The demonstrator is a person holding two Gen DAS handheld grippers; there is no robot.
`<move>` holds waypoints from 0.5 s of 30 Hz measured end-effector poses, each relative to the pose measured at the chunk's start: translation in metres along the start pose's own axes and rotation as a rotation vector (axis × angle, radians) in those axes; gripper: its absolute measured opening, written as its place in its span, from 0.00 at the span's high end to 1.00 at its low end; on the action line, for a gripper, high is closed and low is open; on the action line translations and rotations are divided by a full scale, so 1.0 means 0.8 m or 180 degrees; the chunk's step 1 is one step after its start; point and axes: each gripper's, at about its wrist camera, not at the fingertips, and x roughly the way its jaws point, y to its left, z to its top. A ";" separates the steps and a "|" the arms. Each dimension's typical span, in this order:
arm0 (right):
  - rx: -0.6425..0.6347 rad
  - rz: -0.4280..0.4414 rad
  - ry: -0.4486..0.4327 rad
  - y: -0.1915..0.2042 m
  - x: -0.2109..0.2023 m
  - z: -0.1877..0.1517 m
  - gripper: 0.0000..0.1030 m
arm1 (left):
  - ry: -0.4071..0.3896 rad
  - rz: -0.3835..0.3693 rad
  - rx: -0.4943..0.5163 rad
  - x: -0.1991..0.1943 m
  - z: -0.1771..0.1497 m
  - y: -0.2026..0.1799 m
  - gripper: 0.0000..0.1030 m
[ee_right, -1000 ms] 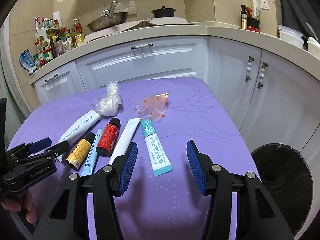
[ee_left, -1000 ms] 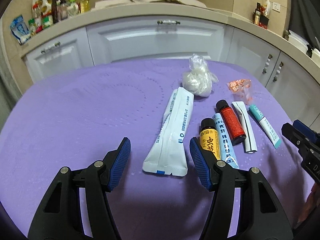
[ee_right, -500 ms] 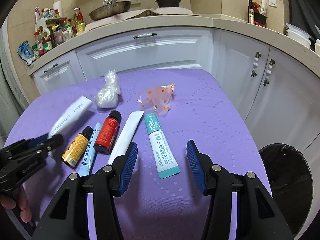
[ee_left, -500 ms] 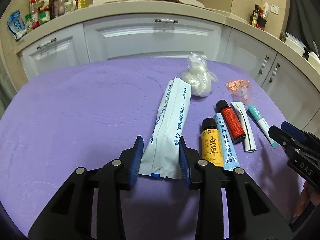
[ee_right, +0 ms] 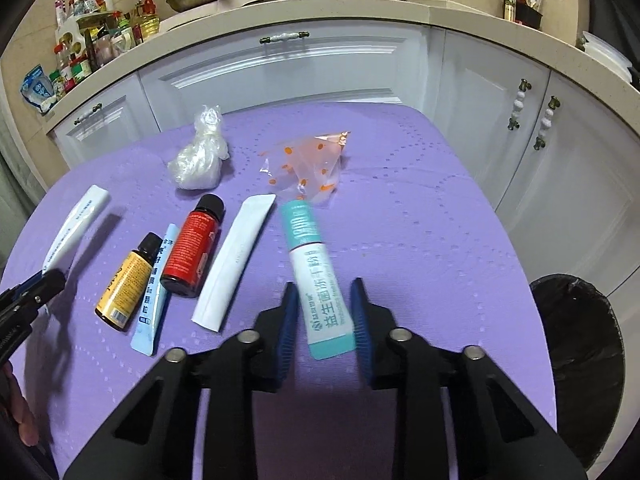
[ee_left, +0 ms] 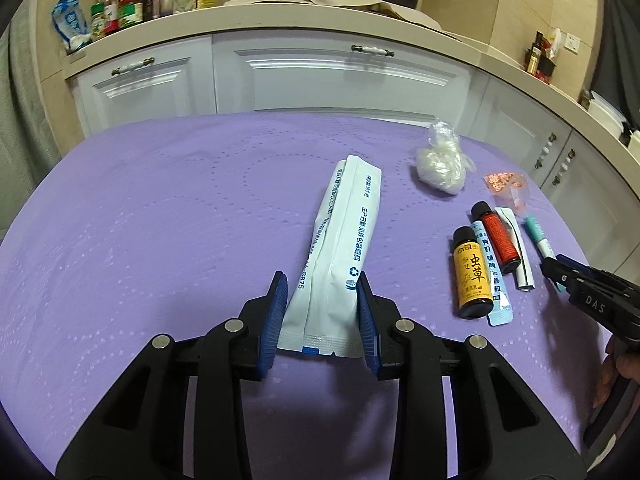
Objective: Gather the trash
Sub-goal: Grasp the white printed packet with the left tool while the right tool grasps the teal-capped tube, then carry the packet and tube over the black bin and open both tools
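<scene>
On the purple table [ee_left: 140,220], my left gripper [ee_left: 322,280] is shut on the near end of a long white pouch [ee_left: 348,220], which stretches away from me. My right gripper [ee_right: 324,286] has its jaws closing, and its blue pads touch both edges of a teal-and-white sachet [ee_right: 310,248] that looks blurred at its far end. In the right wrist view the left gripper [ee_right: 52,280] shows at the left edge with the white pouch [ee_right: 76,224]. The right gripper [ee_left: 560,268] enters the left wrist view from the right.
Between the two grippers lie a yellow-labelled bottle [ee_right: 124,280], a blue sachet [ee_right: 154,292], a red bottle [ee_right: 190,248] and a white sachet [ee_right: 236,260]. Farther back are crumpled clear plastic [ee_right: 200,160] and an orange-dotted wrapper [ee_right: 312,160]. A black-lined bin [ee_right: 580,340] stands beside the table's right edge.
Both grippers went from wide open to narrow: the left one closed around the white pouch's near end, then the right one closed around the teal sachet. The left hand also moved forward.
</scene>
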 end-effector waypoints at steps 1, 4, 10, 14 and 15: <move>-0.0010 0.0002 -0.0001 0.000 -0.001 -0.001 0.79 | -0.0007 0.0001 -0.0001 -0.001 0.000 0.000 0.68; -0.0001 0.0009 -0.0023 -0.002 -0.003 -0.002 0.79 | -0.0027 0.0006 0.0019 -0.004 -0.001 -0.002 0.68; 0.0041 0.0013 -0.0168 -0.008 -0.023 -0.008 0.79 | -0.0090 -0.0008 -0.0008 -0.017 -0.001 -0.007 0.68; 0.0096 0.0024 -0.0302 -0.016 -0.045 -0.013 0.79 | -0.0185 -0.0051 0.0008 -0.033 0.000 -0.017 0.68; 0.0109 0.0023 -0.0332 -0.020 -0.051 -0.015 0.79 | -0.0209 -0.0067 0.0013 -0.037 0.000 -0.020 0.68</move>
